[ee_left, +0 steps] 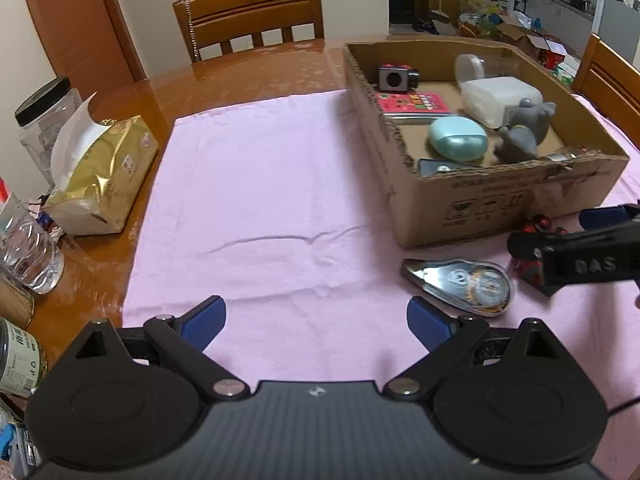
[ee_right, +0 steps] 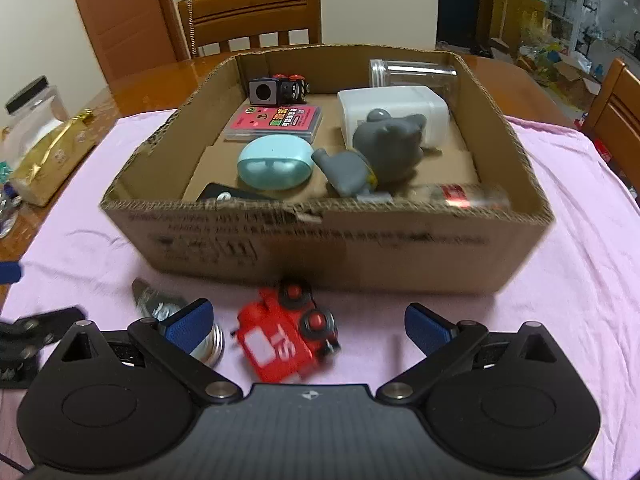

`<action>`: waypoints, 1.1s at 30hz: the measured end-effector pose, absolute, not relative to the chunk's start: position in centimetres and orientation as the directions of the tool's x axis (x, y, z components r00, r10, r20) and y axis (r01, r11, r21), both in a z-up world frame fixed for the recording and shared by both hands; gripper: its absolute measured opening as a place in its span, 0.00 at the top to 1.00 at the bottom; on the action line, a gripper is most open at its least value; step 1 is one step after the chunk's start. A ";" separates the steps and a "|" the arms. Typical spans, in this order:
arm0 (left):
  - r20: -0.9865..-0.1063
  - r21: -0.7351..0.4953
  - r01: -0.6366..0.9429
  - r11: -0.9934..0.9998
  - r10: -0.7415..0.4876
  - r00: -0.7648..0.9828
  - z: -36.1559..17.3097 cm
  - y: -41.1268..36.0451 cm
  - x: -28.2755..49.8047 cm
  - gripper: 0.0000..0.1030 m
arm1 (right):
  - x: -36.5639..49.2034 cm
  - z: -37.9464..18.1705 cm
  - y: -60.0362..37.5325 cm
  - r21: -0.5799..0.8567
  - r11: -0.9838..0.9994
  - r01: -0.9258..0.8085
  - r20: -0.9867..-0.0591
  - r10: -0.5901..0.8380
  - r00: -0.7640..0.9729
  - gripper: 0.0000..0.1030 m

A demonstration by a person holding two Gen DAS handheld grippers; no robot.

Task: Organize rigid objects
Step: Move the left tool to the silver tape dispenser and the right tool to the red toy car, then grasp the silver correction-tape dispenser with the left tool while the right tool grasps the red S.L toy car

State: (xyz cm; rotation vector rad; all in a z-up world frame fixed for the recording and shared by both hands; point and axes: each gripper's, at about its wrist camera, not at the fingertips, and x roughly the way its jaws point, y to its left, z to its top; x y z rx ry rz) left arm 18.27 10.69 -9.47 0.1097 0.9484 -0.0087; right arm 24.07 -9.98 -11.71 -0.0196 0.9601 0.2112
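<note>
Leftmost on the wooden tabletop [ee_left: 256, 68], off the pink cloth [ee_left: 260, 200], stand a clear jar with a black lid [ee_left: 42, 116], a gold foil bag [ee_left: 104, 176] and a crumpled water bottle [ee_left: 28, 252]. Moving right, the left claw [ee_left: 316, 322] hangs over the bare middle of the cloth with its blue pads spread wide and nothing between them.

Next comes a flat silver teardrop-shaped tool [ee_left: 460, 284] lying on the cloth just in front of the cardboard box [ee_right: 320, 236]. Beside it, to the right, a red toy vehicle [ee_right: 288, 340] with black wheels rests tilted on the cloth, just below the box's front wall. The right claw [ee_right: 308, 326] is poised over it – jaws fully apart, the toy lying in the gap between the pads, neither pad touching it (the picture is blurred here, so fine contact is hard to judge).

Inside the box – back left to front right – sit a dark camera-like cube [ee_right: 266, 92], a pink card case [ee_right: 276, 122], a mint-green oval case [ee_right: 276, 162], a grey animal figure [ee_right: 376, 152], a white plastic container [ee_right: 392, 114] and a clear jar [ee_right: 416, 74] lying on its side in the back right corner. A dark flat item [ee_right: 224, 194] lies against the front wall.
</note>
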 end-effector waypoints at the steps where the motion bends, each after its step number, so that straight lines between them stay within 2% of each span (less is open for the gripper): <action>1: -0.811 0.087 0.056 0.995 0.038 0.584 -9.5 10.9 18.3 0.06 | 24.4 -12.0 -9.7 0.068 0.981 -0.184 -0.817 0.160 0.554 0.00; 11: -0.815 0.058 0.107 0.993 -0.015 0.580 -9.6 10.2 19.1 0.06 | 23.5 -13.6 -11.5 -0.013 0.987 -0.157 -0.852 0.071 0.518 0.00; 18: -0.832 0.013 0.245 0.969 -0.125 0.541 -11.0 6.6 19.5 0.06 | 23.1 -13.5 -14.2 -0.010 0.974 -0.227 -0.876 0.101 0.471 0.00; 22: -0.843 0.027 0.307 0.951 -0.144 0.519 -12.4 4.8 19.9 0.06 | 23.1 -13.5 -14.9 -0.008 0.961 -0.278 -0.883 0.124 0.454 0.00; 25: -0.848 0.025 0.319 0.948 -0.149 0.509 -13.4 4.2 20.1 0.00 | 23.0 -13.5 -15.2 -0.008 0.957 -0.289 -0.880 0.130 0.456 0.00; 33: -0.822 0.004 0.342 0.940 -0.192 0.537 -13.7 3.9 20.5 0.00 | 22.7 -13.5 -15.5 -0.008 0.954 -0.300 -0.866 0.143 0.479 0.00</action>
